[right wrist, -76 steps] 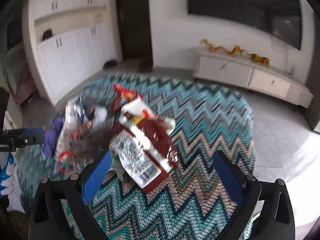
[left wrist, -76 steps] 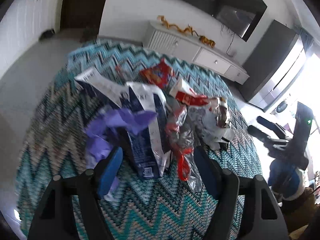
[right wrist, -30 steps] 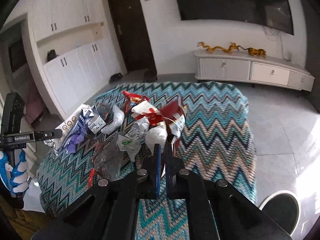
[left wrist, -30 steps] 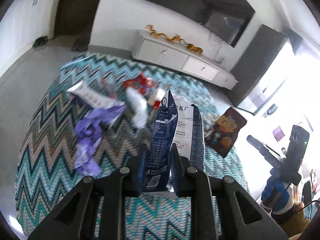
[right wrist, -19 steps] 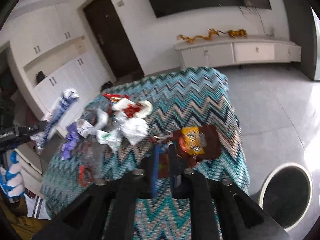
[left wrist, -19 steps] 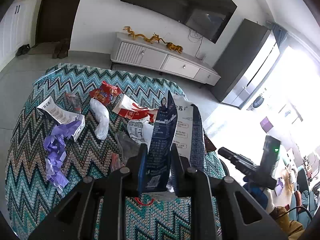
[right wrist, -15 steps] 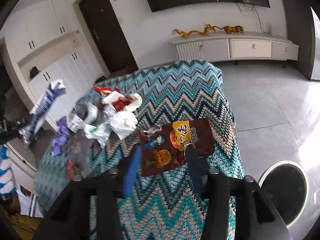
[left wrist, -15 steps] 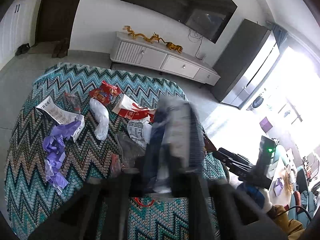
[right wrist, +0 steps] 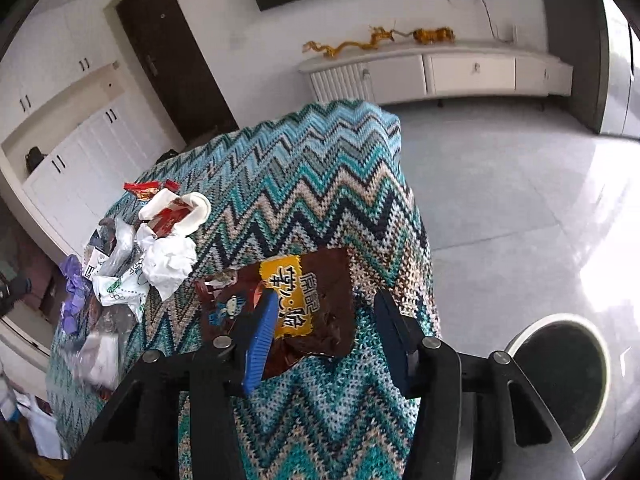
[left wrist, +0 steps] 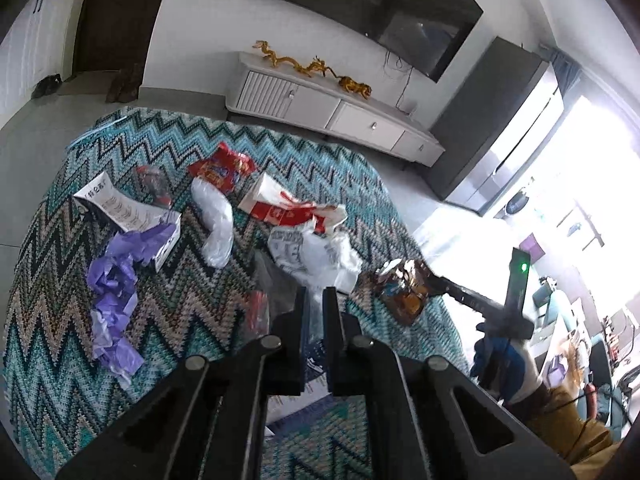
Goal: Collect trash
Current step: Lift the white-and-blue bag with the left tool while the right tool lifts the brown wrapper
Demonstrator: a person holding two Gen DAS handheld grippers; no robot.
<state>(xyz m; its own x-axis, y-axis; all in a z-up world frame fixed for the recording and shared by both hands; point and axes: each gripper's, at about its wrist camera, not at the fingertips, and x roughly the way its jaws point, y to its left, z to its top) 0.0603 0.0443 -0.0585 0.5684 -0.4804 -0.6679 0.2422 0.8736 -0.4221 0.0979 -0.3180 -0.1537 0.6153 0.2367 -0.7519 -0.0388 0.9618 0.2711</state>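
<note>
In the left wrist view, the left claw [left wrist: 314, 300] is hanging over the near edge of the tabletop [left wrist: 180, 320], its fingers nearly touching; a blue and white packet [left wrist: 296, 398] is showing under them, and I cannot tell whether it is being pinched. In the right wrist view, the right claw [right wrist: 326, 300] is gaping wide around a brown snack bag [right wrist: 320, 280] lying at the tabletop's right edge, with a round bin [right wrist: 520, 334] standing on the floor.

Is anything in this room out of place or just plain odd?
Yes: the zigzag blanket is littered with trash, including shredded purple paper, crumpled white bags and a torn red-and-white carton. A brown snack wrapper lies near the blanket's edge, beside a round bin on the floor.
</note>
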